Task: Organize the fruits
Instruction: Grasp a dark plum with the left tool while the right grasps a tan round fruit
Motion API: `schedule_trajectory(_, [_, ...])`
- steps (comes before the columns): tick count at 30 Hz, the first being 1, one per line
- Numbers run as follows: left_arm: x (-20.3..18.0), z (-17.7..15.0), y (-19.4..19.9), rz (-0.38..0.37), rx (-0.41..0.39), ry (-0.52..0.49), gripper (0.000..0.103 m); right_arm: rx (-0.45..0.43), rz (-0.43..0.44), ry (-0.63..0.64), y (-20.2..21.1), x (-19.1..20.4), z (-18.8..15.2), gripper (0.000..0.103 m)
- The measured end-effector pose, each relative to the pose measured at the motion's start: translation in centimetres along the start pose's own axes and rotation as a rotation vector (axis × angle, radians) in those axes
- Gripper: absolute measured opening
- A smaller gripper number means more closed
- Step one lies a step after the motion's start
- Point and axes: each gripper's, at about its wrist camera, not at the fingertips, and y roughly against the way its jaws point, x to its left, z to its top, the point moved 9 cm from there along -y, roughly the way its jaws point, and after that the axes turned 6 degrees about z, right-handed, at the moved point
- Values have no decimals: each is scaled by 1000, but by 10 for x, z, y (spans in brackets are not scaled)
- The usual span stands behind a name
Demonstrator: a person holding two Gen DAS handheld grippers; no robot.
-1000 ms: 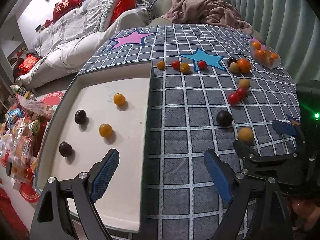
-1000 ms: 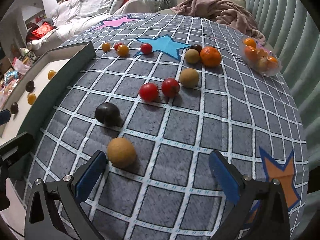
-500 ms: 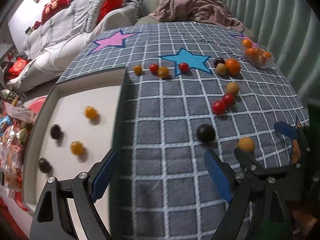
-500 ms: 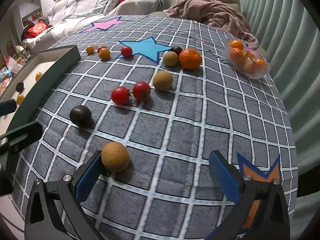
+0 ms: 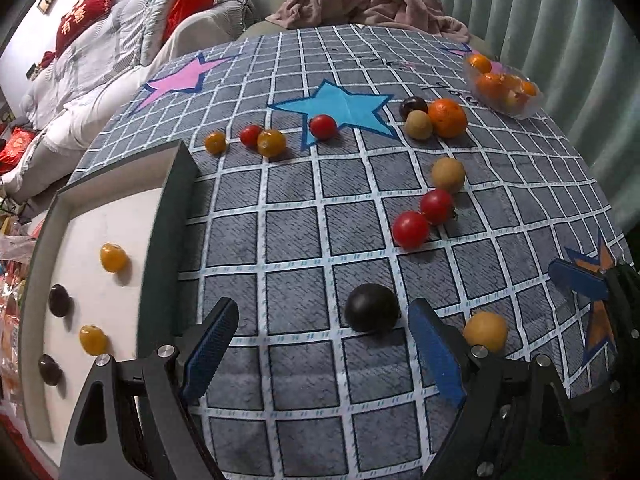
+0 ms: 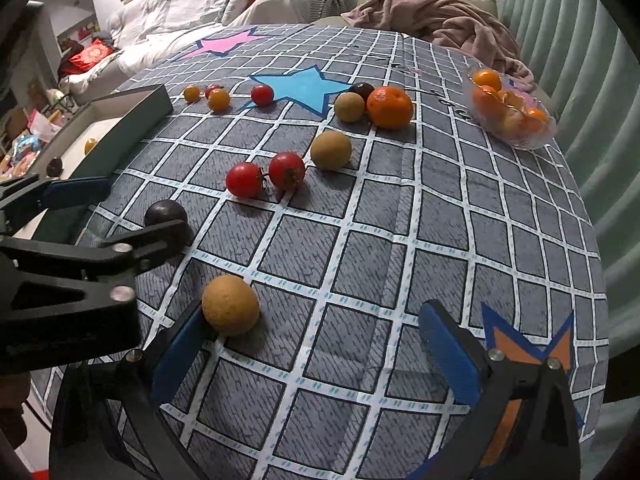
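Note:
Loose fruits lie on the grey checked tablecloth (image 5: pixel 296 208). My left gripper (image 5: pixel 320 348) is open; a dark plum (image 5: pixel 372 308) lies between its fingers, nearer the right one. My right gripper (image 6: pixel 316 344) is open; a tan round fruit (image 6: pixel 231 305) touches its left finger. That fruit also shows in the left wrist view (image 5: pixel 485 331). Two red tomatoes (image 5: pixel 424 218) lie beyond the plum. A white tray (image 5: pixel 92 216) at the left holds two yellow and two dark small fruits.
Farther back lie a tan fruit (image 5: pixel 448 174), an orange (image 5: pixel 447 117), small tomatoes (image 5: pixel 264 140) and a clear bowl of oranges (image 5: pixel 504 88). The tray's dark rim (image 5: pixel 168 216) stands above the cloth. A sofa and blanket are behind the table.
My left gripper has swung right, from over the tray's edge onto the cloth, and now frames the dark plum. My right gripper has moved forward until its left finger meets the tan fruit.

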Motion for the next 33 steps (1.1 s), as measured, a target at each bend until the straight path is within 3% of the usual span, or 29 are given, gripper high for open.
schedule_trajectory(4, [-2, -1, -5, 1, 15, 1, 87, -11, 42, 30, 1, 9, 1, 102])
schedule_trajectory(9, [-5, 0, -7, -27, 25, 20, 76, -18, 74, 62, 1, 22, 4, 95])
schedule_trajectory(11, [-8, 0, -6, -33, 24, 17, 67, -26, 73, 72, 2, 25, 5, 85])
schedule_trajectory(12, [-10, 1, -5, -36, 22, 11, 65, -33, 72, 81, 4, 27, 6, 72])
schedule_trajectory(13, [-12, 1, -4, -41, 18, 5, 56, -34, 73, 87, 5, 28, 6, 60])
schedule_trajectory(14, [-14, 2, -2, -44, 14, 0, 46, -34, 80, 91, 6, 30, 7, 55])
schedule_trajectory(16, [-19, 1, 0, -59, 14, -12, 34, -33, 95, 92, 8, 32, 6, 33])
schedule_trajectory(17, [-20, 1, 1, -66, 15, -15, 29, -33, 105, 90, 8, 33, 6, 27])
schedule_trajectory(33, [-2, -33, 34, -102, 3, 52, 29, -28, 194, -71, 35, 10, -25, 28])
